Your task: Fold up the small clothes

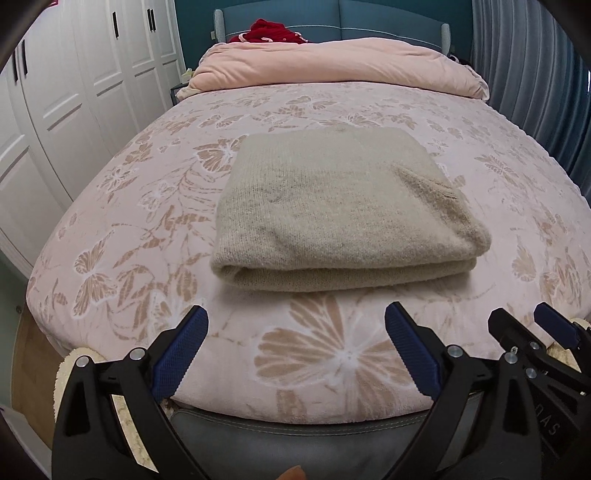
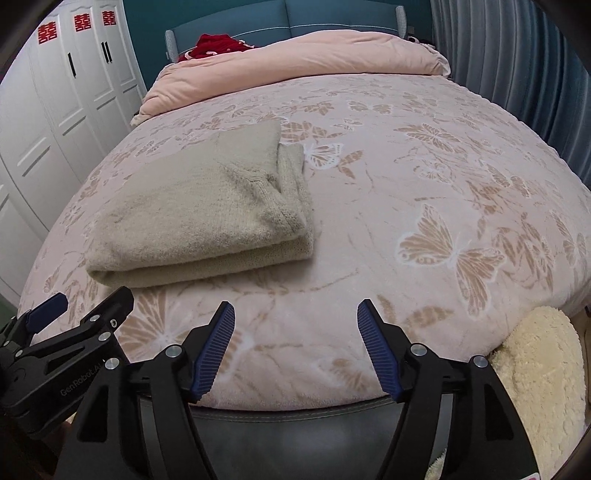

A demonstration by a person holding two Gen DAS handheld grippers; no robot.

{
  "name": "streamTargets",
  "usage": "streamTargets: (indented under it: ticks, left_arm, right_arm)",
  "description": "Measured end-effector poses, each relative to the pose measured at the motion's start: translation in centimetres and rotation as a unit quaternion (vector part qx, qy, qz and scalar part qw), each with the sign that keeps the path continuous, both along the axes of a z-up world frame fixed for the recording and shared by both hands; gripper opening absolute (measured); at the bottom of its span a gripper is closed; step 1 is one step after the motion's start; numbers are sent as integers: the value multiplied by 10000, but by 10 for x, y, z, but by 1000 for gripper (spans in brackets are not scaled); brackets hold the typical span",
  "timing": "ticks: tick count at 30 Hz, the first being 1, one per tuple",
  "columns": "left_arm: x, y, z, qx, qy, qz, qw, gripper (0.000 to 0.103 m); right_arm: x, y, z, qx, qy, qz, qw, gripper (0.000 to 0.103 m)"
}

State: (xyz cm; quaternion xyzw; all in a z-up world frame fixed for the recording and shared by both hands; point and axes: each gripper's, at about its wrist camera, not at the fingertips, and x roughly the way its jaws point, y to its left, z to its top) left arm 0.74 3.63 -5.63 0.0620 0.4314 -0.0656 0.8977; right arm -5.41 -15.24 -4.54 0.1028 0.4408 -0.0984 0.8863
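Both grippers released, nothing held: left gripper [image 1: 295, 325], right gripper [image 2: 295, 317]. Folded beige sweater [image 1: 332, 206] lies on bedspread [image 1: 147, 206], just ahead. I'd withdraw clear without brushing its near edge.

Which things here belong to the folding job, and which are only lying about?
Belong to the job:
- beige knitted garment, folded on the bed cover
- left gripper, open, empty
- right gripper, open, empty

Just lying about:
- pink duvet
- red cloth by the headboard
- cream fluffy item
- white wardrobe
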Motion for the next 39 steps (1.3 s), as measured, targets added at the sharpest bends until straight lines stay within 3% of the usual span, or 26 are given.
streamTargets:
  ticks: [5,23,39]
  left_arm:
    - [-8,1,-2,61,-145,63,9999,94]
    - [-21,12,-17,-24,-73,192,9998,94]
    - [-23,9,-13,216,-241,300,9990,94]
  right_arm:
    - [-6,4,-4,-26,29,61,10000,73]
    - [-11,18,-23,-218,218,68,9995,73]
    - [-12,18,-21,-284,162,58,9994,73]
